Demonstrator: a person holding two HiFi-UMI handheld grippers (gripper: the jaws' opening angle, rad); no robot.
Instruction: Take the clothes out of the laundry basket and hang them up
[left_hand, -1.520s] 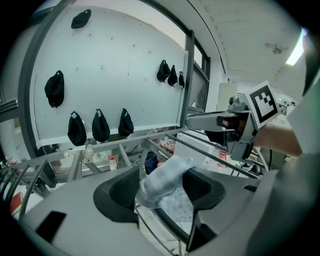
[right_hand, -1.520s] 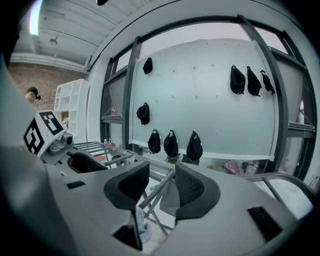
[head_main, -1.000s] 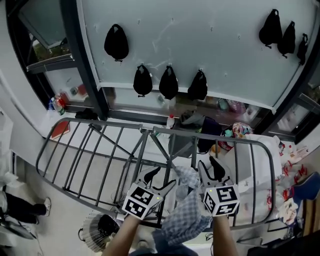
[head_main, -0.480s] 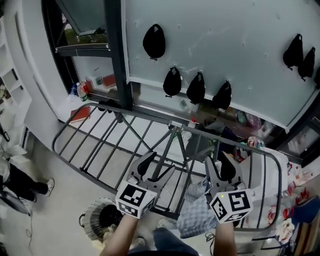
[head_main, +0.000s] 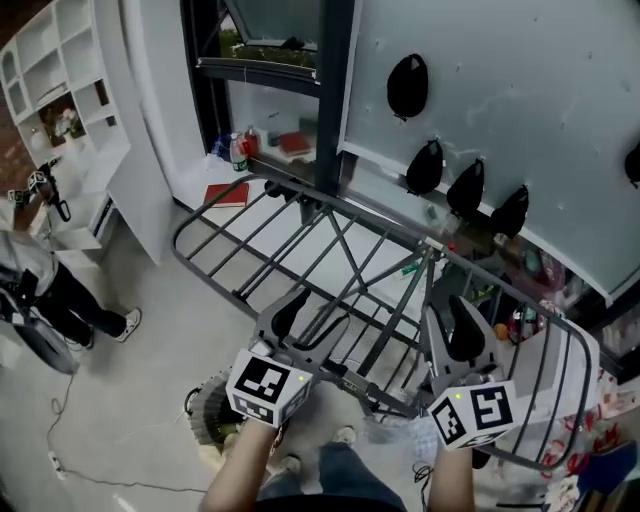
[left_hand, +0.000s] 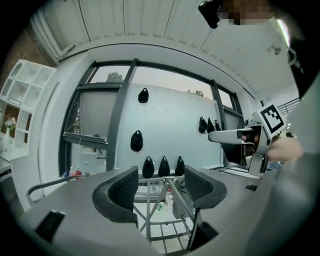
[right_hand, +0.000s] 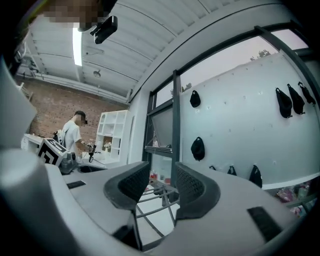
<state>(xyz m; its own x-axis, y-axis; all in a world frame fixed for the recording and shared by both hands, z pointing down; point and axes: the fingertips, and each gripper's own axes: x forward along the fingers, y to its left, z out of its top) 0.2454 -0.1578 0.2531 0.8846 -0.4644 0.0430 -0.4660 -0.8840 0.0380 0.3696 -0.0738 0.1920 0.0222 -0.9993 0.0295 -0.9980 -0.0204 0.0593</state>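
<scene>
While both tongs hover bare above the rack, step in hand: going down for the next piece of laundry, as I judge it.
Left tongs (head_main: 305, 318): jaws apart, nothing between them; only rack bars show beyond the pads.
Right tongs (head_main: 460, 335): jaws apart too, empty, level with the left pair and well apart from it.
Drying rack (head_main: 385, 227): spread open in front of and below both tongs, its near rail running just under them.
Garment (head_main: 395, 432): a pale patch, probably checked cloth, below the near rail, between the two tongs and nearer the right pair. It is half hidden, so I am not sure.
Basket (head_main: 205, 420): round and ribbed, on the floor straight below the left tongs, with something dark inside.
Doing it well: draw both tongs back to my side of the near rail before dropping them. Keep the jaws wide, take the cloth at one edge with one pair, and catch the opposite edge with the other so it lifts flat.
Edges: the near rail and the slanting struts could snag a jaw or the cloth.
Open room: bare floor left of the left tongs; a person (head_main: 40, 290) stands far out that way. The clutter right of the right tongs is tighter.
</scene>
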